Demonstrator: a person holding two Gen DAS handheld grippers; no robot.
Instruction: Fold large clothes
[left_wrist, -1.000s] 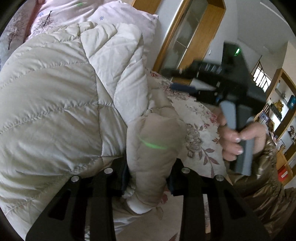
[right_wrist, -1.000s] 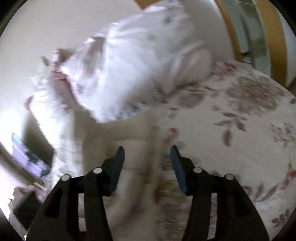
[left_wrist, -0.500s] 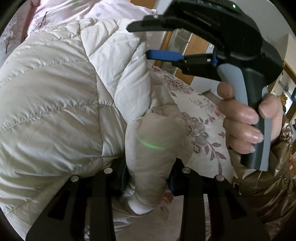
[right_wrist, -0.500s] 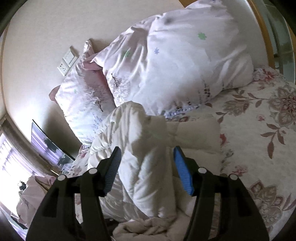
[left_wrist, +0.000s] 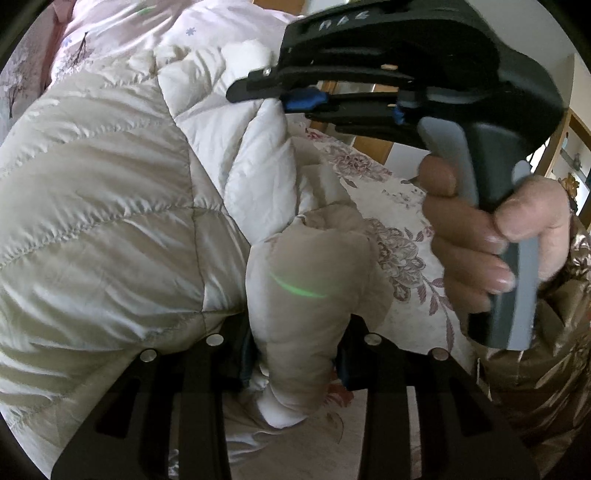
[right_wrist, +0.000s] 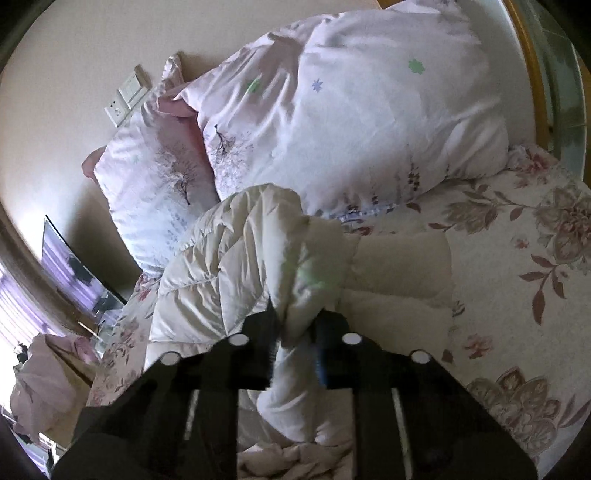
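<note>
A cream quilted down jacket (left_wrist: 103, 206) lies on a floral bedspread (left_wrist: 399, 251). My left gripper (left_wrist: 295, 354) is shut on a bunched sleeve end of the jacket (left_wrist: 306, 295). My right gripper (right_wrist: 295, 343) is shut on a fold of the same jacket (right_wrist: 236, 266). The right gripper also shows from the side in the left wrist view (left_wrist: 295, 96), held in a hand over the jacket's upper edge.
Two pale pink pillows (right_wrist: 351, 110) lie against the wall behind the jacket. The floral bedspread (right_wrist: 517, 266) stretches to the right. A wooden door frame (right_wrist: 532, 74) stands at the far right. A wall socket (right_wrist: 125, 96) is above the pillows.
My right gripper has come down onto the jacket and closed on a fold; half a second ago its fingers were open above it. My left gripper has kept its hold on the sleeve.
</note>
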